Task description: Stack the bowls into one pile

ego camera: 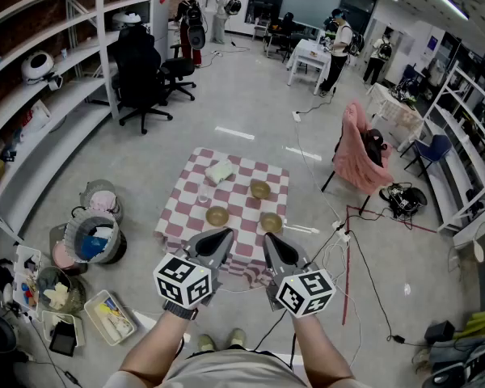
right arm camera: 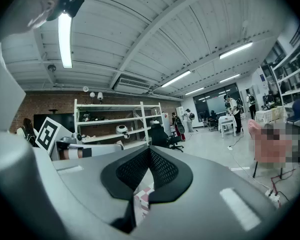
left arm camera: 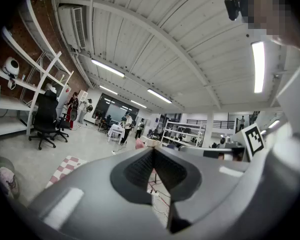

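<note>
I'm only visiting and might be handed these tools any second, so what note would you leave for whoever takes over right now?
Left gripper: shut, empty, held in the air, touching nothing.
Right gripper: the same, shut and empty.
Three bowls sit apart on the checkered cloth: far bowl, near-left bowl, near-right bowl.
Done: nothing is stacked yet.
Left: put all three bowls into one pile.
</note>
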A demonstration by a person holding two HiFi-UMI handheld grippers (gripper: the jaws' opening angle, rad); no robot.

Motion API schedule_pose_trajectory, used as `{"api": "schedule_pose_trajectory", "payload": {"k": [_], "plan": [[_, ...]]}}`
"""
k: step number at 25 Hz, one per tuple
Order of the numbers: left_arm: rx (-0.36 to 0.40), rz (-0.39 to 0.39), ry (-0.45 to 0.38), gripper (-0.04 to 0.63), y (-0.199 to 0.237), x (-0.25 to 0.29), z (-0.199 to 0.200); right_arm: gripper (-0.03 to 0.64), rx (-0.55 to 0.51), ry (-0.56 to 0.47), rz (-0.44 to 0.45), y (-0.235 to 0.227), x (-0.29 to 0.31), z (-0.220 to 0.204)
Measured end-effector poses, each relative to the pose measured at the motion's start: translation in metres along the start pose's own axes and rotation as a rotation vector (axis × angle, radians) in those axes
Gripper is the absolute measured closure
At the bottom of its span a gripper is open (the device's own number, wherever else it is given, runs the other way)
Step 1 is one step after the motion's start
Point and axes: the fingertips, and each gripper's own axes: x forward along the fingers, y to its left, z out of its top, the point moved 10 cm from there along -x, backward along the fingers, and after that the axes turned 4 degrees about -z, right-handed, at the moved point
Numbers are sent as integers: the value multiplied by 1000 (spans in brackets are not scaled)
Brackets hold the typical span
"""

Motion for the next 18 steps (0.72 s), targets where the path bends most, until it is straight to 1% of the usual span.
{"api": "schedule_pose_trajectory", "payload": {"k": [13,18], "plan": [[-4,-4,8,589,8,-9,-2,609,5,13,5,12,7,-8],[-8,-6,2,589,15,-11,-3,608,45,-2,31,14,10,-8]]}}
